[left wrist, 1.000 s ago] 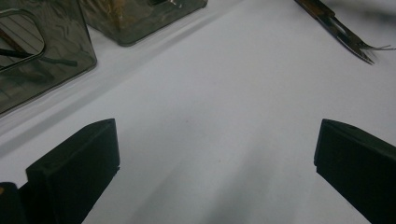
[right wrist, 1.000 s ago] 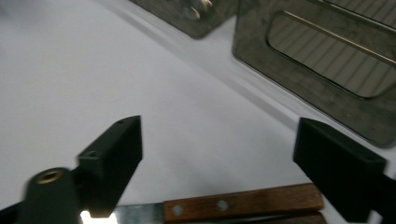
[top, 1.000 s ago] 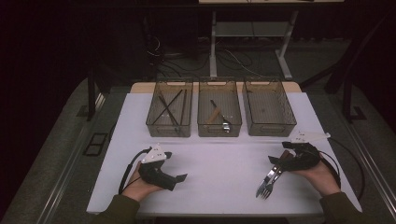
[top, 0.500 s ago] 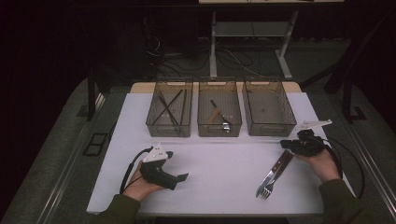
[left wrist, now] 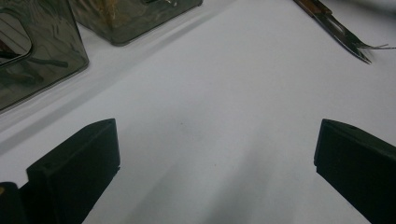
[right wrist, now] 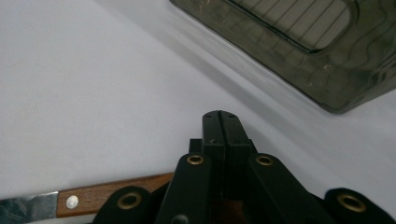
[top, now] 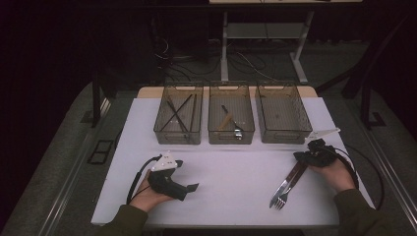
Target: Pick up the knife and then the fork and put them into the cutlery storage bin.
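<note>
A white-topped rectangular desk (top: 236, 191) stands on a grey carpeted floor (top: 59, 162) in a dark room, lit from above. Behind it, a white metal-legged table frame (top: 223, 49) rises, with tangled black cables (top: 196, 61) lying under it

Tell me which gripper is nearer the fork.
Right. The right gripper sits at the handle end of the fork, jaws shut there beside a knife. The left gripper rests far across the white table, open.

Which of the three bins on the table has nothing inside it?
The right bin, nearest the right claw: its floor is bare, while the left bin and middle bin hold utensils.
</note>
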The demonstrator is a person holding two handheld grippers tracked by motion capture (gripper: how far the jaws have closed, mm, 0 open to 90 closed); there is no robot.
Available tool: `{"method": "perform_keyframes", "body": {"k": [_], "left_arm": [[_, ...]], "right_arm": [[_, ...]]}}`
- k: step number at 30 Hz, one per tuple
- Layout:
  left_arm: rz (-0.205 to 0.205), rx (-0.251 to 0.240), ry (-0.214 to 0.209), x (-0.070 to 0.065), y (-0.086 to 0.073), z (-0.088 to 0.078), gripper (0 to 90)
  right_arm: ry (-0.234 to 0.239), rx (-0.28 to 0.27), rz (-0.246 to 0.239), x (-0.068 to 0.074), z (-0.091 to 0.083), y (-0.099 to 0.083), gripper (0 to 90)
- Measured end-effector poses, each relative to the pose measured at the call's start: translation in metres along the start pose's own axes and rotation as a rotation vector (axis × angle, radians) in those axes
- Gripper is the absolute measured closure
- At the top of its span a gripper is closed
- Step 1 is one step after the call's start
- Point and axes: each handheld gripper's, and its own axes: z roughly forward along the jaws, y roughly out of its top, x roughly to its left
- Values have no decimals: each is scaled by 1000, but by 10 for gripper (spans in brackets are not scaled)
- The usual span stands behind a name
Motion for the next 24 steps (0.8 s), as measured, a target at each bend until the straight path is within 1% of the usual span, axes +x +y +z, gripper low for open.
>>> {"method": "perform_keyframes", "body": {"k": [3,16,19,24], "left_arm": [[2,2,-2,0,0,0,0],[5,17,-19,-1,0,2,0],[10,22,-24,-2,0,3,0],[10,24,-26,-2,0,3,0]], "right_arm": [[-5,15,-5,-1,0,-2,900],[-6,36,1,-3,-7,-9,900],[-11,49,-15,-3,-10,-12,900],[-12,61,-16,-2,-13,-15,900]]}}
